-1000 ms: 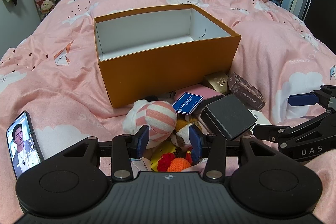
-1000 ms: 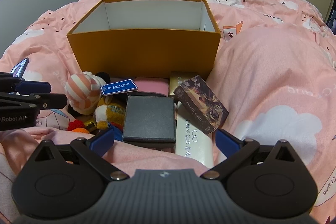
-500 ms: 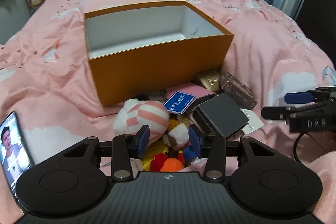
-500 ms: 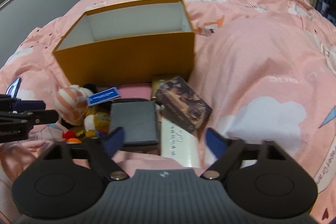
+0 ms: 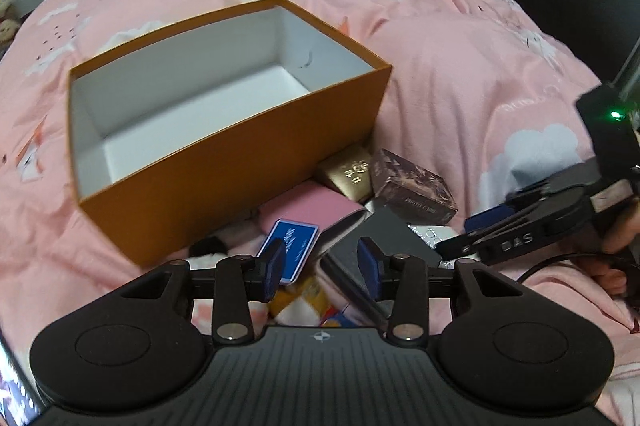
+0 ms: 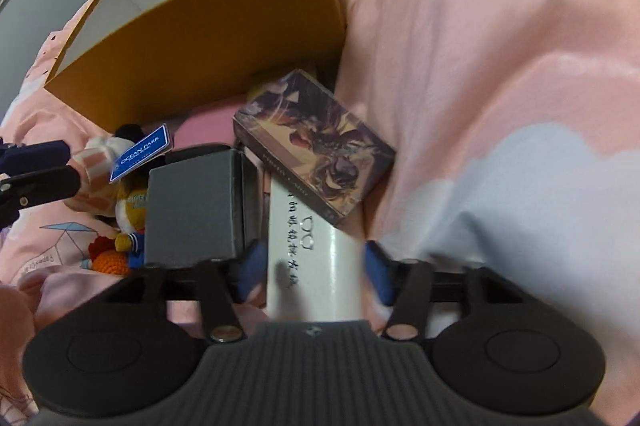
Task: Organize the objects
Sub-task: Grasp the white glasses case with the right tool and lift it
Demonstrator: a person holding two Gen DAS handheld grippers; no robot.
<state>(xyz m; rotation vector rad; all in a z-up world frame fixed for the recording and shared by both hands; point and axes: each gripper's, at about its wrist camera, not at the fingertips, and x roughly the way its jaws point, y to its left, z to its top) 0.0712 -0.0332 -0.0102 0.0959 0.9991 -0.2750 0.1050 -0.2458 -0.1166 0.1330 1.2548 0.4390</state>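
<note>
An open orange box (image 5: pixel 224 186) with a white inside stands empty on the pink bed. In front of it lies a heap: a blue card (image 5: pixel 294 242), a grey box (image 5: pixel 384 238), a dark photo-card box (image 5: pixel 412 190), a gold box (image 5: pixel 348 174) and a pink pouch (image 5: pixel 304 202). My left gripper (image 5: pixel 320 262) hovers open over the blue card and grey box, with nothing between its fingers. My right gripper (image 6: pixel 312 266) straddles the near end of a long white box (image 6: pixel 304 226). Its jaws are closing, with the pads close beside the box's sides. The dark photo-card box (image 6: pixel 316 146) rests on the white box's far end.
A striped plush (image 6: pixel 96 162), a yellow plush and an orange crochet toy (image 6: pixel 112 262) lie left of the grey box (image 6: pixel 192 202). A raised fold of pink duvet (image 6: pixel 480 66) lies right of the heap. A phone (image 5: pixel 12 398) lies at the lower left. A hand (image 5: pixel 616 238) holds the right gripper.
The right gripper dropped towards the heap and its wide jaws narrowed around the white box. The left gripper slid right, from over the striped plush to over the blue card.
</note>
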